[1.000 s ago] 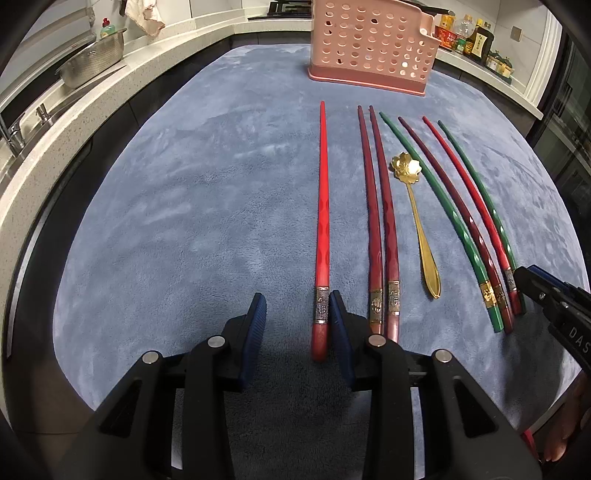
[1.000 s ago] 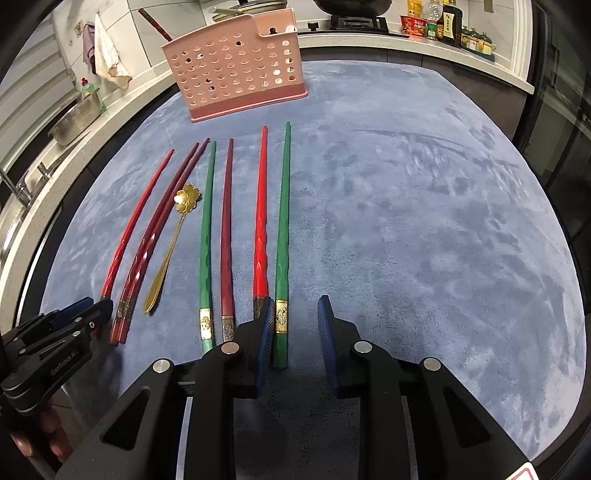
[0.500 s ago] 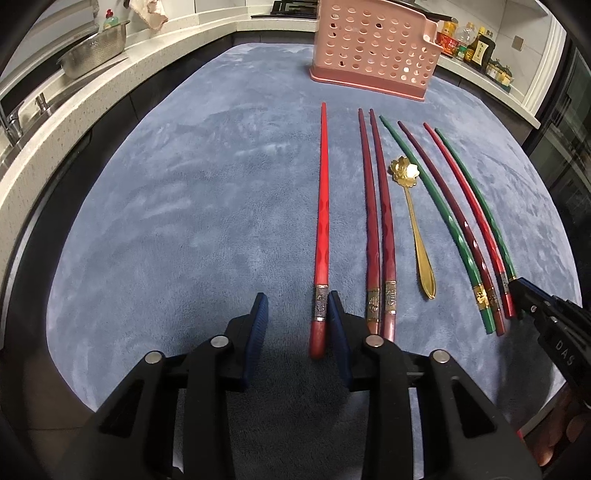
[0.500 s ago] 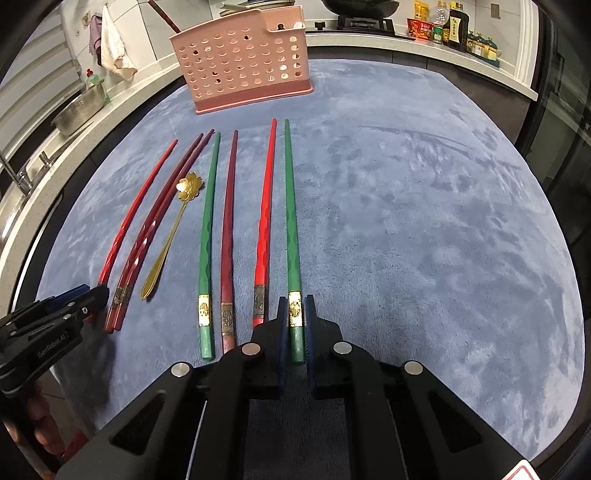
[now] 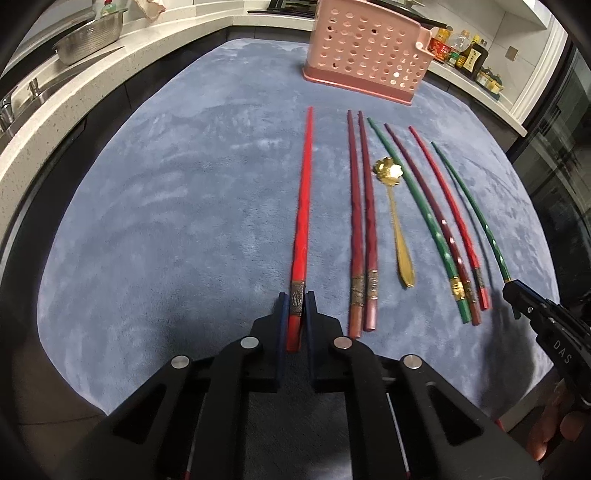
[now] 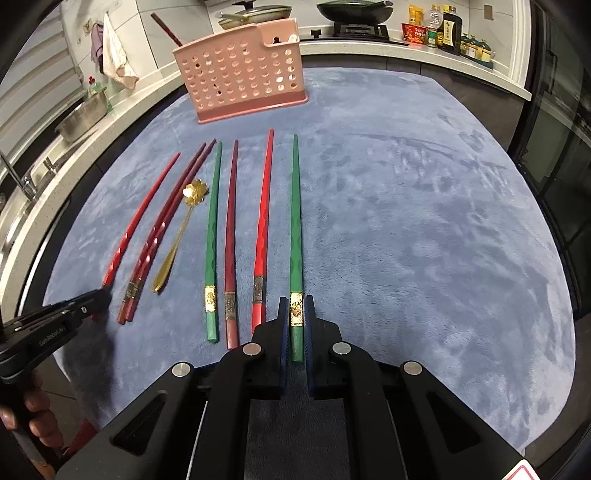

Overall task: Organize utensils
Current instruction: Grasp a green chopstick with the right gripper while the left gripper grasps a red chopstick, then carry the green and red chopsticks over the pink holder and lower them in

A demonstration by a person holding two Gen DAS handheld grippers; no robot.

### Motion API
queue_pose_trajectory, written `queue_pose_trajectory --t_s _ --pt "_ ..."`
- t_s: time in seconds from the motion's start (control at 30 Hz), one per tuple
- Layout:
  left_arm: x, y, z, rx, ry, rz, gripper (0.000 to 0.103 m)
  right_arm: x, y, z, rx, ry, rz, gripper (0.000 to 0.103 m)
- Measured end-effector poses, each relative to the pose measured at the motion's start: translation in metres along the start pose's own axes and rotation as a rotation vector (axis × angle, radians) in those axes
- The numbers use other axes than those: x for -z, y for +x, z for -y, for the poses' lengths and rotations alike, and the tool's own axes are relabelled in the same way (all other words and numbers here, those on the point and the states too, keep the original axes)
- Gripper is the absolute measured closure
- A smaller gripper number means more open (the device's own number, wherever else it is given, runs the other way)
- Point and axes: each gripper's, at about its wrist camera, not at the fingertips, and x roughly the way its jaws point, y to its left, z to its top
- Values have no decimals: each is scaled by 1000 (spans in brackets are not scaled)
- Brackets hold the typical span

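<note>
Several chopsticks and a gold flower spoon (image 5: 397, 229) lie in a row on the blue cloth (image 5: 184, 203). My left gripper (image 5: 296, 295) is closing, and its pads press the near end of the bright red chopstick (image 5: 303, 206) at its metal band. My right gripper (image 6: 296, 299) is shut on the green chopstick (image 6: 295, 221) at its gold band. Both chopsticks point away toward the pink perforated basket (image 6: 240, 77). Between the two held sticks lie a dark red pair (image 5: 364, 229), a green chopstick (image 6: 212, 229), a maroon one (image 6: 231, 229) and a red one (image 6: 262, 221).
The pink basket (image 5: 365, 55) stands at the cloth's far edge. A steel bowl (image 5: 92, 37) and a tap sit on the left counter, bottles (image 5: 461, 55) on the right counter, a wok (image 6: 351, 11) on the stove behind. A hand shows under each gripper.
The left jaws, wide beside the red chopstick, have closed onto it. The right jaws, open beside the green chopstick a second ago, shut on it and stayed there.
</note>
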Motion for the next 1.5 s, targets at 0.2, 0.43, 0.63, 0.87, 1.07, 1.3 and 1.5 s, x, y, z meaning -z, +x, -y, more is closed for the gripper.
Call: queue_pose_trajectory --t_s 0.2,0.43,0.63,0.87,1.07,1.3,1.5 --pt "-6 -23 8 14 16 47 96 -8 -22 2 -17 20 43 96" --pt "-25 -53 10 21 17 112 96 -29 -55 4 -33 39 122 96" --pt "-52 -81 12 15 26 190 96 -57 -80 8 -46 49 191 96" --pt "-93 -113 15 -1 45 296 96 -89 -101 11 -53 55 270 96" --pt "-127 -133 17 -3 48 374 96 -117 -114 13 -60 50 324 96" --pt "-168 -153 23 6 63 445 96 -152 -126 13 -75 36 380 96" --pt "-207 -177 32 36 76 515 96 -185 -133 11 -128 41 416 96"
